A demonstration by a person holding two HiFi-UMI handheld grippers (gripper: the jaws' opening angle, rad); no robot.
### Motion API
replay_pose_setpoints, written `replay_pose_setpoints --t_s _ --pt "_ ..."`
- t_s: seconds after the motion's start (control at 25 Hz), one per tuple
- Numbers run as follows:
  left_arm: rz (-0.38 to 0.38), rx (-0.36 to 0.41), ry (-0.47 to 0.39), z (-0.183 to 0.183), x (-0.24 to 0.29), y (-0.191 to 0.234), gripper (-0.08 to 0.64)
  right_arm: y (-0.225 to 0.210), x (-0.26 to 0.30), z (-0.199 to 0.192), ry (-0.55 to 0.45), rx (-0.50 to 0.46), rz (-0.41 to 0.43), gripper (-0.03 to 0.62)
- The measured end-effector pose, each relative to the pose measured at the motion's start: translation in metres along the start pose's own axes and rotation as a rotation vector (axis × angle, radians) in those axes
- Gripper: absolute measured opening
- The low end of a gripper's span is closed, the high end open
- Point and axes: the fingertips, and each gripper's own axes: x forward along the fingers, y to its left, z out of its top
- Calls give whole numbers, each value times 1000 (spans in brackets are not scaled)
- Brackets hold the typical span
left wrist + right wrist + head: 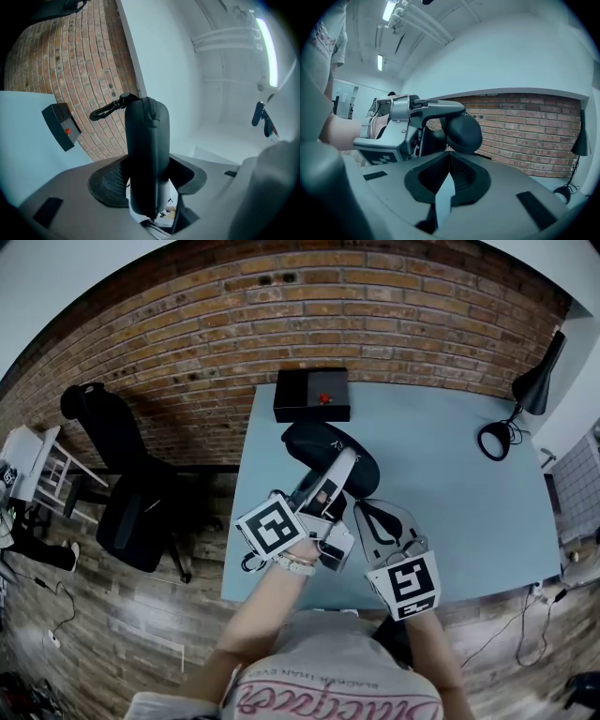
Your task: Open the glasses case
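Observation:
The black zipped glasses case (314, 442) hangs above the light blue table (450, 474), and my left gripper (342, 470) is shut on it. In the left gripper view the case (145, 140) stands edge-on between the pads, zip seam toward the camera, with a carabiner clip (110, 108) at its far end. My right gripper (364, 507) is shut, its tips against the near end of the case. In the right gripper view the jaws (449, 157) meet just under the rounded end of the case (461, 131). I cannot tell whether a zip pull is pinched between them.
A black box (312, 395) with a red button sits at the table's far left edge. A black desk lamp (525, 399) stands at the far right. A black office chair (131, 493) is on the wooden floor left of the table. A brick wall lies behind.

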Motion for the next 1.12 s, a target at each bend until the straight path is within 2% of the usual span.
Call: replay_pose_setpoints --t_s 0.2,0.36,0.52,0.88,1.12 --pt "-16 58 15 5 0 -3 244 -9 -5 -3 13 3 -19 17" --pt "-56 70 39 6 0 -9 241 -20 -8 -4 24 -1 -38 17" --pt "-88 146 92 4 0 -17 239 -32 -10 -8 30 -17 -58 17" --pt "-146 176 200 -11 0 -24 238 -52 -12 -8 34 -53 -65 17" --pt "-185 198 265 -17 -1 -28 238 -56 -11 -3 21 -75 -26 17"
